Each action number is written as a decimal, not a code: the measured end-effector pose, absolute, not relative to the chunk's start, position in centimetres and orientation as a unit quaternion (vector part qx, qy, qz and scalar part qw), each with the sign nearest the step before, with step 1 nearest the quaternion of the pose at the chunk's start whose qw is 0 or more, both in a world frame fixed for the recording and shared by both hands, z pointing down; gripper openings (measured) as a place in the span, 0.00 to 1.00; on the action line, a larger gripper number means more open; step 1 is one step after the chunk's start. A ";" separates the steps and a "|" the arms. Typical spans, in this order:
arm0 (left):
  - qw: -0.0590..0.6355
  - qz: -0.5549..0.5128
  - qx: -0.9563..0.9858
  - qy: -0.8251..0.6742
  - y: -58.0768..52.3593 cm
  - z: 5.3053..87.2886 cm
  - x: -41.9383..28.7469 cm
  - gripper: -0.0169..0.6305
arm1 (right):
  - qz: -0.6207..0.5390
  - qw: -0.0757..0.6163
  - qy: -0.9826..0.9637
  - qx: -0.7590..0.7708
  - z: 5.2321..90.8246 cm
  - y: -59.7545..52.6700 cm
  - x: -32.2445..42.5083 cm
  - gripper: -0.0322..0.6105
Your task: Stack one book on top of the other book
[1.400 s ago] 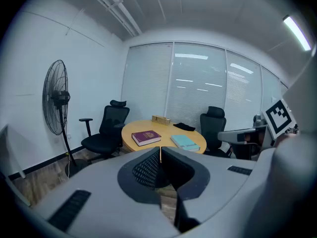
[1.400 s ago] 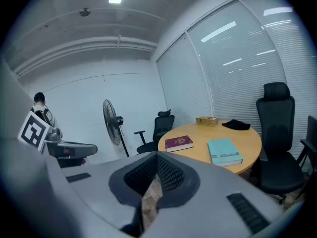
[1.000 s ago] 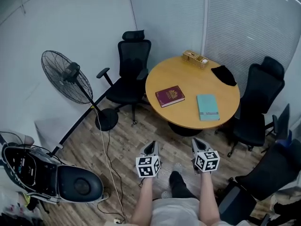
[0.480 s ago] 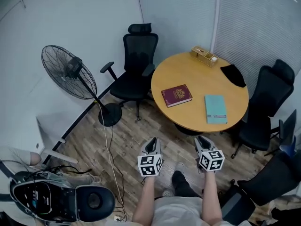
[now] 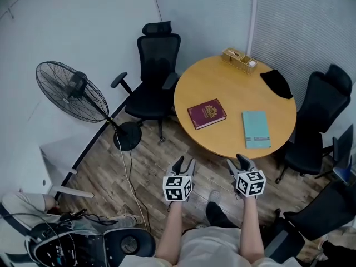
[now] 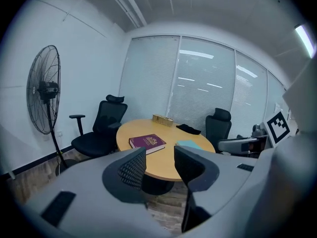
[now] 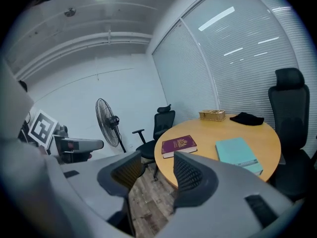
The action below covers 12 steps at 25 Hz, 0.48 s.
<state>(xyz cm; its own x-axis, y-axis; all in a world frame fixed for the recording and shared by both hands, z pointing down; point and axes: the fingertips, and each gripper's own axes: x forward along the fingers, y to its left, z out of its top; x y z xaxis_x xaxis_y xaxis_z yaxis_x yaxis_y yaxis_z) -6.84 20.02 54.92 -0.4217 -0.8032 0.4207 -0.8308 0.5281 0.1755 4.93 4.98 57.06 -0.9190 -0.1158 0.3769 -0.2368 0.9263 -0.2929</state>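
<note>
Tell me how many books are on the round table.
2. The maroon book lies near the middle of the table; the teal book lies to its right, apart from it. The whole tabletop shows; none seems hidden.

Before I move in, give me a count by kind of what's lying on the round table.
Books: 2, a maroon hardcover book and a teal hardcover book
Wooden trays: 1, a small light wooden tray
Fabric items: 1, a black folded cloth
Total: 4
</note>
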 end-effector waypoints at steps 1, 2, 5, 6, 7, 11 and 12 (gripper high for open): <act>0.232 0.030 0.489 -0.840 19.3 54.6 -7.5 0.33 | 0.170 0.178 -0.965 0.093 56.8 4.3 4.2 0.38; 0.230 0.029 0.491 -0.840 18.6 54.2 -8.2 0.33 | 0.173 0.175 -0.965 0.093 56.4 3.6 3.6 0.38; 0.221 0.025 0.493 -0.841 16.9 52.9 -10.1 0.36 | 0.169 0.166 -0.967 0.091 55.2 1.9 1.7 0.40; 0.218 0.025 0.493 -0.842 16.4 52.5 -10.7 0.37 | 0.162 0.163 -0.969 0.091 54.7 1.4 1.1 0.41; 0.217 0.025 0.493 -0.842 15.9 52.2 -11.3 0.37 | 0.152 0.161 -0.971 0.091 54.4 0.8 0.5 0.41; 0.214 0.027 0.496 -0.841 13.6 51.9 -13.1 0.38 | 0.130 0.153 -0.976 0.086 53.5 -1.7 -1.6 0.45; 0.213 0.028 0.494 -0.843 13.0 51.8 -13.6 0.38 | 0.132 0.150 -0.976 0.085 53.4 -2.3 -2.1 0.45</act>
<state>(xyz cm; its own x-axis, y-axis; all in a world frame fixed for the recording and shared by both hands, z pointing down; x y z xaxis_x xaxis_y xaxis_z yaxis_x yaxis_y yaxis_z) -13.60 13.04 51.83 -0.4217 -0.8203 0.3864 -0.8444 0.5106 0.1622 -2.06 -2.29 53.39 -0.9404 -0.1259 0.3159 -0.2054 0.9506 -0.2325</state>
